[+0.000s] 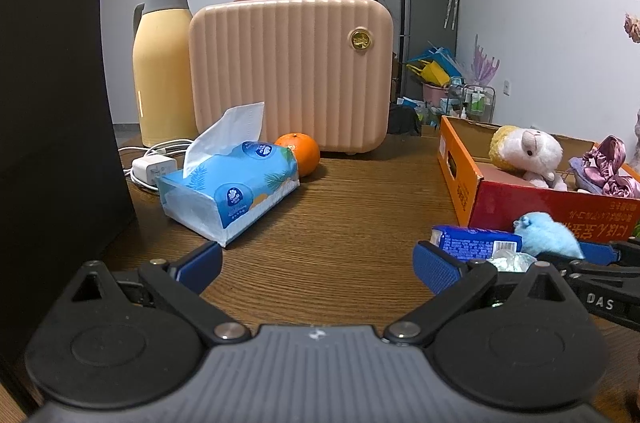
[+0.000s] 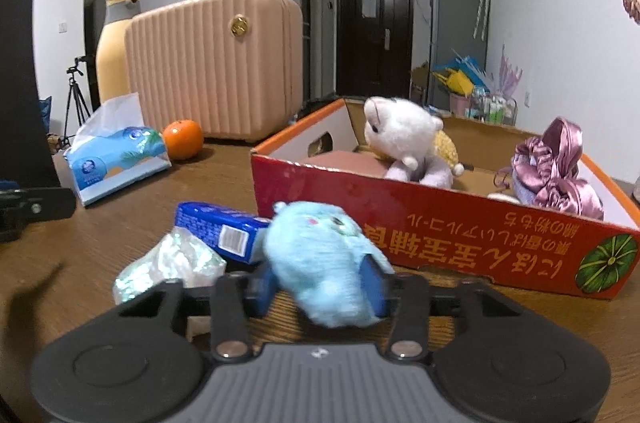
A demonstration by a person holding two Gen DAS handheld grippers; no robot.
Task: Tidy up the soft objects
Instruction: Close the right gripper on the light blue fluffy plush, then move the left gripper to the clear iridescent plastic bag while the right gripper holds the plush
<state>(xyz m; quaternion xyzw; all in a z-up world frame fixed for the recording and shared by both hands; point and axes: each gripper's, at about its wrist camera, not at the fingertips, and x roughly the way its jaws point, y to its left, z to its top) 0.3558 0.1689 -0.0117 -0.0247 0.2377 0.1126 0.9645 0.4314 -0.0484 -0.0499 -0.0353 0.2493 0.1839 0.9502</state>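
My right gripper (image 2: 320, 287) is shut on a light blue plush toy (image 2: 324, 263), just in front of the red and orange cardboard box (image 2: 460, 223); the toy also shows in the left wrist view (image 1: 548, 235). The box (image 1: 520, 203) holds a white and yellow plush animal (image 2: 404, 139) and a purple satin bundle (image 2: 556, 171). A small blue tissue pack (image 2: 224, 227) and a shiny crumpled wrapper (image 2: 168, 263) lie left of the toy. My left gripper (image 1: 318, 263) is open and empty above the wooden table (image 1: 340, 207).
A blue soft tissue pack (image 1: 232, 187), an orange (image 1: 300, 153), a white charger with cable (image 1: 154, 169), a pink ribbed case (image 1: 292, 75) and a yellow thermos jug (image 1: 164, 63) stand at the back. A black panel (image 1: 52, 103) rises at the left.
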